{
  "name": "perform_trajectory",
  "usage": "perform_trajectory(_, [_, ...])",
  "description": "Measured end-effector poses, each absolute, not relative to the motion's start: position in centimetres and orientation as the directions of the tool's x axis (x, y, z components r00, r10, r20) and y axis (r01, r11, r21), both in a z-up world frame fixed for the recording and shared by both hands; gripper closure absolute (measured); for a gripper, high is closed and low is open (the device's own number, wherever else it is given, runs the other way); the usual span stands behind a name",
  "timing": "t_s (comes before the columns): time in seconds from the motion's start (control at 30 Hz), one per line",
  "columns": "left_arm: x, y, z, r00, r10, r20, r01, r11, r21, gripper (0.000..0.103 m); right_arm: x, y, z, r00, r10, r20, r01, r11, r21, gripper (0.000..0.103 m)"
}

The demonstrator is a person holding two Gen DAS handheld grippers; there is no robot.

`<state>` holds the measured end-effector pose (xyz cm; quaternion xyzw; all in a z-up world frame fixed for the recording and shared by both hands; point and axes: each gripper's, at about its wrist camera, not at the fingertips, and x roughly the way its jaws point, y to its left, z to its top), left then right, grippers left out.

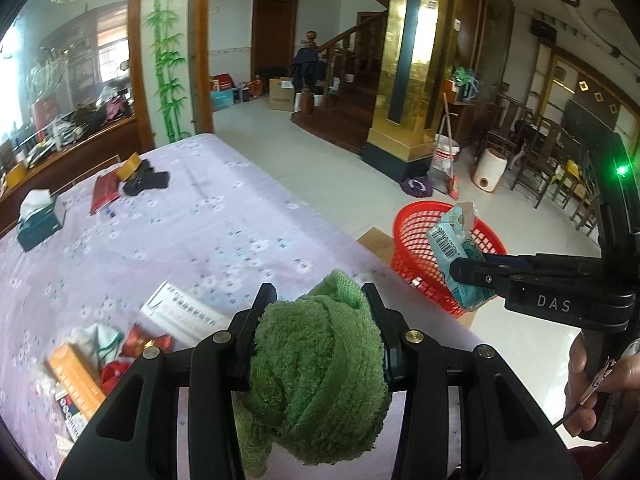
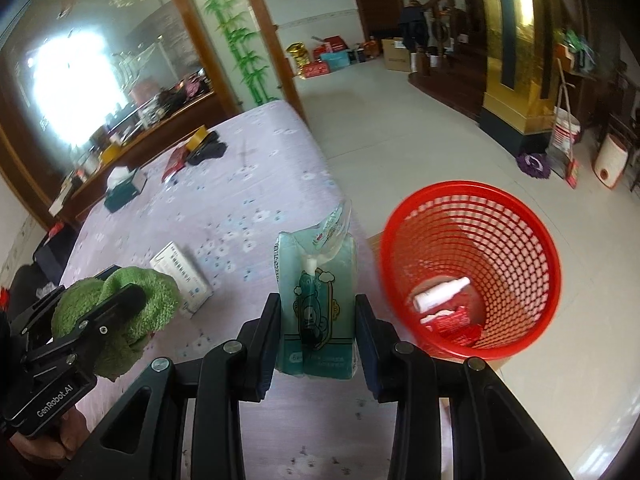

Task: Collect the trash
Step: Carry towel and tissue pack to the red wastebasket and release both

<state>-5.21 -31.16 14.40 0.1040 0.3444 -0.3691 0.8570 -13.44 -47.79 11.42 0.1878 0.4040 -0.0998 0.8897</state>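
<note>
My left gripper (image 1: 318, 300) is shut on a bunched green towel (image 1: 316, 368), held above the near edge of the table; the same towel (image 2: 120, 312) shows at the lower left of the right wrist view. My right gripper (image 2: 318, 308) is shut on a teal tissue pack (image 2: 316, 312) with a torn-open top, held over the table's edge just left of the red mesh basket (image 2: 472, 264). In the left wrist view the tissue pack (image 1: 456, 248) hangs in front of the basket (image 1: 420, 248). Inside the basket lie a small white bottle (image 2: 440, 294) and a red wrapper (image 2: 452, 320).
On the flowered tablecloth (image 1: 200, 216) lie a white box (image 1: 180, 312), an orange box (image 1: 74, 376), red wrappers (image 1: 146, 344), a teal tissue box (image 1: 38, 220), a red packet (image 1: 105, 192) and black cloth (image 1: 146, 182). A bucket with a broom (image 1: 446, 156) stands on the tiled floor.
</note>
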Motion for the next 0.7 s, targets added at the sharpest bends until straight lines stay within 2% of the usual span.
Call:
perform_trajectory(0.37, [-6.2, -37.1, 15.5, 0.415, -0.625, -0.661, 0.778, 0.621, -0.099, 0.061, -16.2, -52.3, 12.0, 0.663, -0.063, -0.746, 0.427, 0.851, 0.307, 0.065])
perform_trajectory(0.7, [-5.8, -43.9, 14.3, 0.299, -0.651, -0.698, 0.811, 0.558, -0.173, 0.061, -18.9, -58.5, 11.6, 0.657, -0.1, -0.747, 0.536, 0.759, 0.37, 0.064])
